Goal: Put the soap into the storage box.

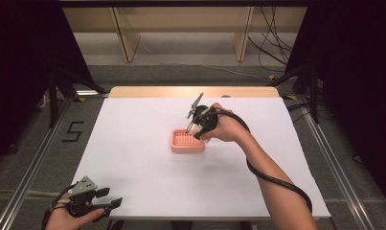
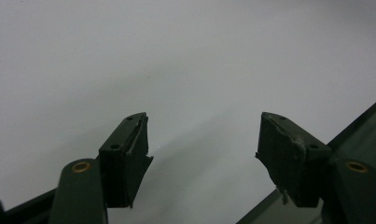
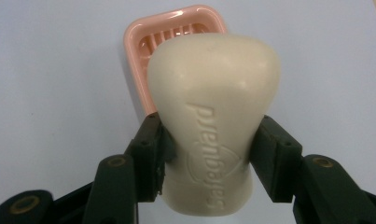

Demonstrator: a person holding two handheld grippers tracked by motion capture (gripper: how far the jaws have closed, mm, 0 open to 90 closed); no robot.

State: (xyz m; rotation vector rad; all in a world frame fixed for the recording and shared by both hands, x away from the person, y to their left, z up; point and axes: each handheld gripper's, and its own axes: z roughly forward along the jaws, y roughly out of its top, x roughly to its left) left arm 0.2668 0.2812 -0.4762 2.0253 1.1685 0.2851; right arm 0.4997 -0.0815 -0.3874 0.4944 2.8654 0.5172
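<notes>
A cream bar of soap (image 3: 213,112) embossed "Safeguard" is clamped between the jaws of my right gripper (image 3: 209,149), which is shut on it. Below and behind the soap lies a pink slotted soap dish (image 3: 143,42). In the high view the right gripper (image 1: 196,127) hovers over the right rim of the soap dish (image 1: 186,142) at the table's middle. My left gripper (image 1: 108,199) rests at the near left edge of the table, jaws wide apart. In its own view the left gripper (image 2: 202,140) holds nothing, above bare white surface.
A white sheet covers the table (image 1: 133,158), with a strip of bare wood (image 1: 190,91) at the far edge. Black cable (image 1: 277,179) trails along the right forearm. Wooden shelving legs (image 1: 126,40) and floor cables stand beyond the table.
</notes>
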